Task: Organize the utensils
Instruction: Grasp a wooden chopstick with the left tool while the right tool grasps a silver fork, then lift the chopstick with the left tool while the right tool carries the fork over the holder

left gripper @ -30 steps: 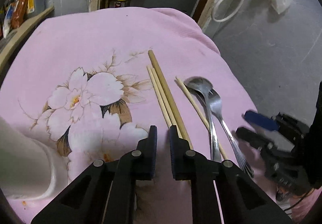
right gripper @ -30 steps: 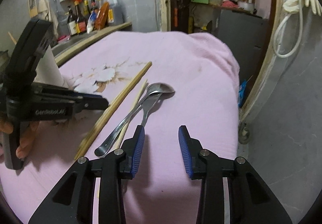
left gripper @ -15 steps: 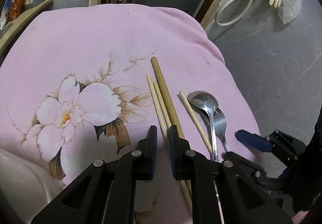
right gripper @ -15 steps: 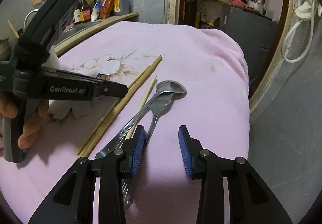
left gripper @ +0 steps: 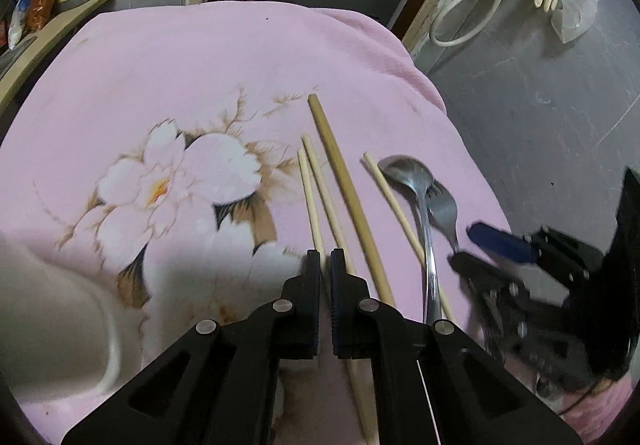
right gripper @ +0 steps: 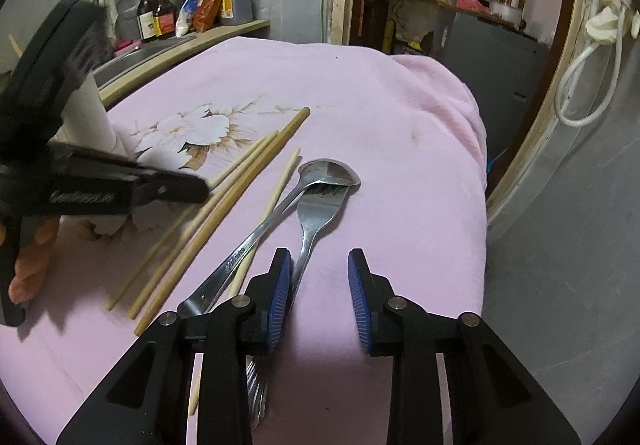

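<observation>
On the pink flowered cloth (left gripper: 200, 65) lie a thick chopstick (left gripper: 348, 189) (right gripper: 240, 197), two thin chopsticks (left gripper: 308, 197) left of it, and a single chopstick (left gripper: 387, 197) beside a steel spoon (left gripper: 404, 173) (right gripper: 332, 173). A fork (left gripper: 442, 209) (right gripper: 320, 209) rests with its tines on the spoon's bowl. My left gripper (left gripper: 325, 265) (right gripper: 196, 187) is shut, its tips just above the thin chopsticks, and I see nothing clamped. My right gripper (right gripper: 316, 285) (left gripper: 476, 245) is closing over the fork's handle, which lies against the left blue pad; the right pad is clear of it.
A white cup (left gripper: 48, 325) (right gripper: 88, 113) stands on the cloth at the left. A hand (right gripper: 28, 265) holds the left gripper. Bottles (right gripper: 192, 5) line a counter behind. The cloth drops off at the right to a grey floor (left gripper: 540, 105).
The left jaws have shut from a narrow gap. The right jaws have narrowed and now sit over the fork's handle. The utensils have not moved.
</observation>
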`<state>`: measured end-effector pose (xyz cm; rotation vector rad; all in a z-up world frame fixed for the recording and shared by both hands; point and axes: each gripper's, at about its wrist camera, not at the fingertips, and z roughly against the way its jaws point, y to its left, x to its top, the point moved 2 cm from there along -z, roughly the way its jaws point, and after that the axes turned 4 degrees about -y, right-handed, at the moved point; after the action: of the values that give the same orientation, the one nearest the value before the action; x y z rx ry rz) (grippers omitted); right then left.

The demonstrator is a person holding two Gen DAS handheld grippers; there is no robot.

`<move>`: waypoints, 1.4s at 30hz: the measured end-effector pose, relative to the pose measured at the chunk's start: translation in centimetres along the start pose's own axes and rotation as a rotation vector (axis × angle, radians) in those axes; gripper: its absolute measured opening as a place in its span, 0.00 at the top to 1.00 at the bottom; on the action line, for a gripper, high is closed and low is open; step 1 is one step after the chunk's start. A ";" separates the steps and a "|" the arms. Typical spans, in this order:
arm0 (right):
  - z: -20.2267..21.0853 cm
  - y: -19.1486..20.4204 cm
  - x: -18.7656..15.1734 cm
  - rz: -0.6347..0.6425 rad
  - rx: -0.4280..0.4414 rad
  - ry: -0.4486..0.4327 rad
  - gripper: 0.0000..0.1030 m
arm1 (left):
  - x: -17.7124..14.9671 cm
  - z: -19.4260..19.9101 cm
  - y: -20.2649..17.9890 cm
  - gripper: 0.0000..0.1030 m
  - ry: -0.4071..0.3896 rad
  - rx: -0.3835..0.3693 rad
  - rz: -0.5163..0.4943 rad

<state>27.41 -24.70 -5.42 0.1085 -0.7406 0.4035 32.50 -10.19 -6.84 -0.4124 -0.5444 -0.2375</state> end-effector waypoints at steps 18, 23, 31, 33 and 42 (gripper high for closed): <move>-3.2 -1.0 2.7 -0.078 0.035 0.054 0.76 | 1.0 -1.0 -0.1 0.96 0.036 0.031 -0.030; -1.5 -0.6 1.6 -0.098 0.024 0.013 0.78 | 0.8 -0.8 -0.3 0.97 0.031 0.042 -0.027; 2.4 0.0 -0.7 -0.101 -0.044 -0.117 0.78 | -1.9 2.0 -0.8 0.98 -0.040 0.026 -0.032; 3.7 0.8 -0.7 -0.074 -0.081 -0.174 0.78 | -2.8 3.4 -1.3 0.98 -0.090 0.026 -0.050; 8.9 4.3 -1.4 0.030 -0.276 -0.501 0.79 | -5.3 10.3 -3.3 0.98 -0.499 0.050 -0.120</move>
<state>19.09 -23.37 0.00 -0.0658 -1.2860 0.2995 22.38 -8.06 -0.67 -0.3912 -1.0644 -0.2358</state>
